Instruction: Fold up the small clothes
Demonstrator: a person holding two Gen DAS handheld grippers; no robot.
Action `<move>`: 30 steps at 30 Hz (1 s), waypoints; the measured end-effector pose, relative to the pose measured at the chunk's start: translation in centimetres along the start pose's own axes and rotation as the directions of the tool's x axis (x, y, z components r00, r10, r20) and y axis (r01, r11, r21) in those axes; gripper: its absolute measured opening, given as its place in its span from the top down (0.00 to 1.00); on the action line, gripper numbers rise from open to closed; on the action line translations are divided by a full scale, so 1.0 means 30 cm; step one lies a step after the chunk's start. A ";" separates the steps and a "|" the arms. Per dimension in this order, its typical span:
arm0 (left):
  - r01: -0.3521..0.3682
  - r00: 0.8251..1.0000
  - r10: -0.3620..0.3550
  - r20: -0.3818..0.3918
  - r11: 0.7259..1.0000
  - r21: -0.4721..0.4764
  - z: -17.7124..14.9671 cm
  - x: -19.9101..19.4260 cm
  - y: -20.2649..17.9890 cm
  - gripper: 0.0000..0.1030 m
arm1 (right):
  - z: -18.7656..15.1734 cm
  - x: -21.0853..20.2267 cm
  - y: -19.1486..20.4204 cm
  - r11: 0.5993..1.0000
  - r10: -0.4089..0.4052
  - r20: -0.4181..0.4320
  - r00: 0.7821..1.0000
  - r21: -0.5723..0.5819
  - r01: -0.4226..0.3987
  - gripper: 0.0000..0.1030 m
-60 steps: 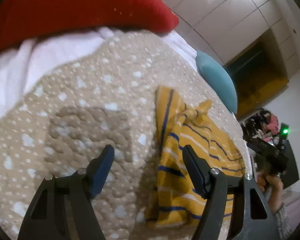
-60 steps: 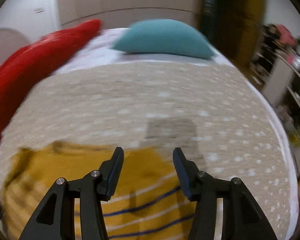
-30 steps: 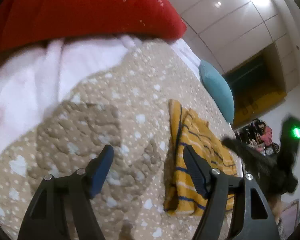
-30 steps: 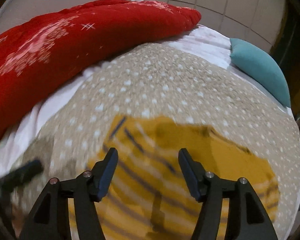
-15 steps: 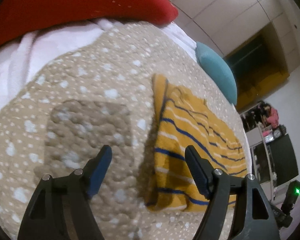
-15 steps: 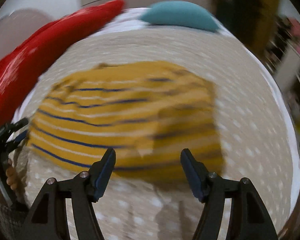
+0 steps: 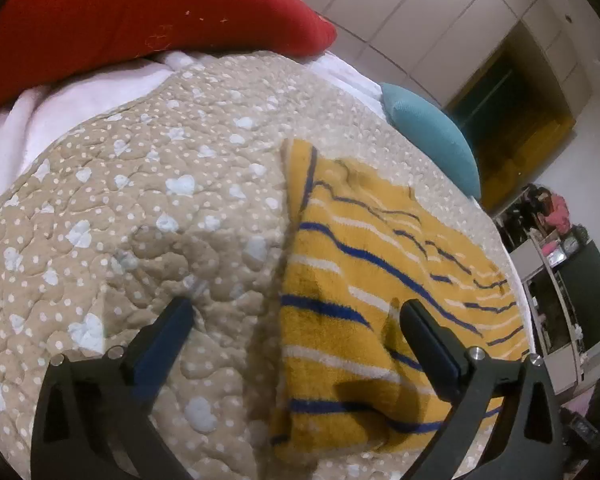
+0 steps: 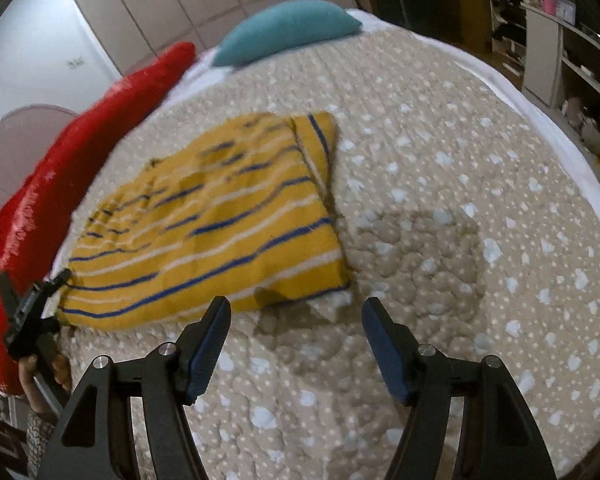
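A small yellow garment (image 7: 364, 280) with blue and white stripes lies folded flat on a beige quilted bedspread (image 7: 160, 200). My left gripper (image 7: 296, 312) is open and empty, hovering just above the garment's near edge. In the right wrist view the garment (image 8: 220, 216) lies ahead and to the left. My right gripper (image 8: 296, 312) is open and empty, above the bedspread (image 8: 460, 240) by the garment's near right corner. The left gripper also shows in the right wrist view (image 8: 32, 312), at the garment's left end.
A red blanket (image 7: 140, 12) lies along one side of the bed over a white sheet (image 7: 80, 92). A teal pillow (image 7: 432, 136) sits at the head. Shelves with clutter (image 8: 560, 40) stand beyond the bed's right edge.
Both grippers have swung around the garment. The left one has come closer to its near edge. The right one has pulled back, and the garment now lies further off to its left.
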State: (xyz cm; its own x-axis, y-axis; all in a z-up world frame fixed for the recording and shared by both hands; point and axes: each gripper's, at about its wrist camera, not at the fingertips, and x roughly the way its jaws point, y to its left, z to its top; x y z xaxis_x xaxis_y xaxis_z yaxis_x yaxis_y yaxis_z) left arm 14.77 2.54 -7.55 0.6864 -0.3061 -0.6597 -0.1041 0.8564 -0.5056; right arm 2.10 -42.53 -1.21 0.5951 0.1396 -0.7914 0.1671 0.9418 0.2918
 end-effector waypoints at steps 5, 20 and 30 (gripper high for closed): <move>-0.124 0.992 0.127 -0.024 0.988 0.092 -0.019 0.038 -0.060 0.00 | 0.014 -0.024 0.109 0.994 0.062 0.114 0.992 -0.097 -0.051 0.30; -0.167 0.985 0.172 -0.029 0.979 0.120 -0.025 0.049 -0.065 0.00 | 0.067 0.226 0.022 0.978 0.205 -0.020 0.978 -0.035 -0.206 1.00; -0.179 0.983 0.184 -0.028 0.975 0.131 -0.028 0.046 -0.068 0.00 | 0.105 0.011 0.050 0.974 0.219 0.146 0.965 -0.092 -0.207 0.56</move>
State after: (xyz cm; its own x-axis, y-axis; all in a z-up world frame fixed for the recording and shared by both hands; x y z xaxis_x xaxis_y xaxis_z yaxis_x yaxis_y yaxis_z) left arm 15.32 0.02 -7.89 0.6348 -0.1549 -0.7570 -0.1296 0.9445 -0.3020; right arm 5.02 -42.03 0.67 0.7252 0.2963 -0.6216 -0.0329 0.9166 0.3985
